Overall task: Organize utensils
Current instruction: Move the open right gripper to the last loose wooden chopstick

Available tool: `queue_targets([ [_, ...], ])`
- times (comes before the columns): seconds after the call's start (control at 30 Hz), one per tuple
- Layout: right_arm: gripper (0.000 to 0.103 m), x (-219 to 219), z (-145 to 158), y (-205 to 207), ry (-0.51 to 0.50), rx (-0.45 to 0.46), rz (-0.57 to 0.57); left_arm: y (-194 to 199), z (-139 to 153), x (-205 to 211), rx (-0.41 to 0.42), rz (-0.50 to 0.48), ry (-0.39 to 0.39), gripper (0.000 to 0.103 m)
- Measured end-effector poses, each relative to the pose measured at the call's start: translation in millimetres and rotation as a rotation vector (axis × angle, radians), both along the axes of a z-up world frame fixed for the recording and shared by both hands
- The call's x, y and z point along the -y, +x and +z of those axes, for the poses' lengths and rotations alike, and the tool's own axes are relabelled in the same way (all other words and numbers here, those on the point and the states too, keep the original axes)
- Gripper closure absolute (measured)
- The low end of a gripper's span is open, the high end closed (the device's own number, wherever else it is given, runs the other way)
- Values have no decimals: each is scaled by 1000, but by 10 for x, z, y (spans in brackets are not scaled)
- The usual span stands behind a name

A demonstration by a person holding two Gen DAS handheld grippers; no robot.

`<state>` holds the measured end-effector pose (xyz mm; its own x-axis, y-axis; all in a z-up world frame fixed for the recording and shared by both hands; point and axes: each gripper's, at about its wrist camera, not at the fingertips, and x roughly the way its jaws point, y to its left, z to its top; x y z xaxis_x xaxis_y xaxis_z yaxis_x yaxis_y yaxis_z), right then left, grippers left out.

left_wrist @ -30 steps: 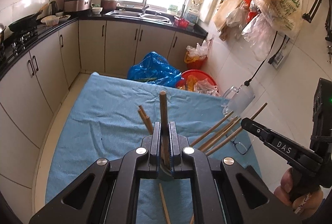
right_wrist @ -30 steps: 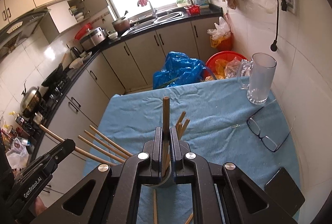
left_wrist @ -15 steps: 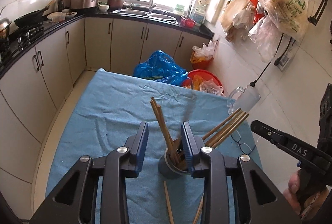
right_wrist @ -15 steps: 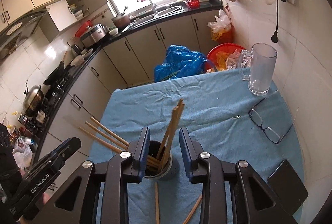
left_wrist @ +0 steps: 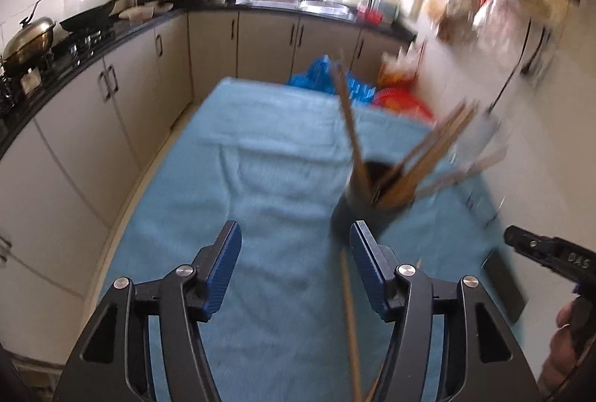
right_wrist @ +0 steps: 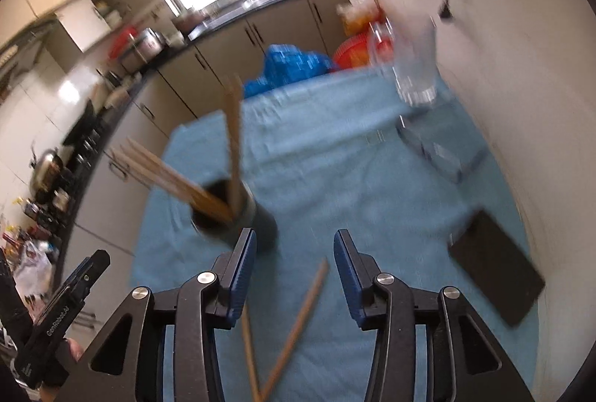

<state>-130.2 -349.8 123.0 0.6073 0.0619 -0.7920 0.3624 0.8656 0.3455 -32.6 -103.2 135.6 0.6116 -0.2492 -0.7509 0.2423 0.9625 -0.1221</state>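
A: Any writing legible?

B: In the right wrist view, "GenRobot.AI" runs along the left gripper (right_wrist: 87, 268) at the lower left. In the left wrist view, the right gripper (left_wrist: 536, 245) at the right edge carries letters too blurred to read surely.

A: And the jaws?

B: Both sets are apart and opening. The left gripper (left_wrist: 294, 268) has only blue cloth (left_wrist: 260, 178) between its pads. The right gripper (right_wrist: 294, 271) has a loose chopstick (right_wrist: 298, 323) lying on the cloth below its gap, untouched.

A: Where are the utensils?

B: Chopsticks (right_wrist: 175, 178) stand fanned in a dark cup (right_wrist: 257, 215), centre-left there; in the left view the cup (left_wrist: 357, 212) sits right of centre, behind the right pad.

A: Open room?

B: Bare cloth fills the left view's middle. Only the right view shows the glasses (right_wrist: 439, 156), glass mug (right_wrist: 413, 81) and a black phone (right_wrist: 495, 275) by the cloth's right edge.
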Motion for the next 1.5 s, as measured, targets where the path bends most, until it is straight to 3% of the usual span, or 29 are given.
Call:
queue_targets([
  [0.2, 56, -131, -552, -277, 10, -140, 42, -253, -444, 24, -100, -7, 65, 44],
  [0.33, 56, -147, -697, -357, 1, -180, 53, -372, -579, 30, -124, -19, 99, 44],
  [1.5, 56, -315, -1009, -58, 73, -285, 47, -258, -808, -161, -171, -11, 202, 43],
])
